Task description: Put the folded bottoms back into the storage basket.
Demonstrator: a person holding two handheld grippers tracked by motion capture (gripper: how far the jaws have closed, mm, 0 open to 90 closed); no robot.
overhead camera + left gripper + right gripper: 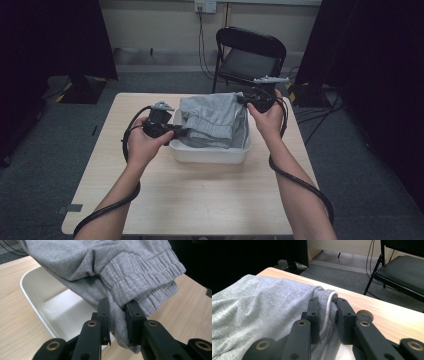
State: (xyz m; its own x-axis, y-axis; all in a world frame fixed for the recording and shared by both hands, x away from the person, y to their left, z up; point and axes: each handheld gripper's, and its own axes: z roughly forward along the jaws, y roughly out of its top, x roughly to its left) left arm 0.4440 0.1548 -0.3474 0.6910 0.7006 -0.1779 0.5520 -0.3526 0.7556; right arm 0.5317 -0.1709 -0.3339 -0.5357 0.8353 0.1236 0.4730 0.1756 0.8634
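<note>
Folded grey sweatpants [212, 119] hang over a white plastic tub [210, 152] in the middle of the table. My left gripper [181, 132] is shut on the ribbed cuff end of the sweatpants [130, 277], fabric pinched between its pads [103, 312], above the white tub [32, 293]. My right gripper [243, 98] is shut on the waistband corner of the sweatpants [262, 302], with the white drawstring [328, 307] running between its jaws. The garment is lifted a little, stretched between both grippers.
The light wooden table [200, 200] has bare surface in front of and beside the tub. A black folding chair [250, 55] stands behind the far edge. Cables trail from both grippers over the forearms. Dark curtains hang at both sides.
</note>
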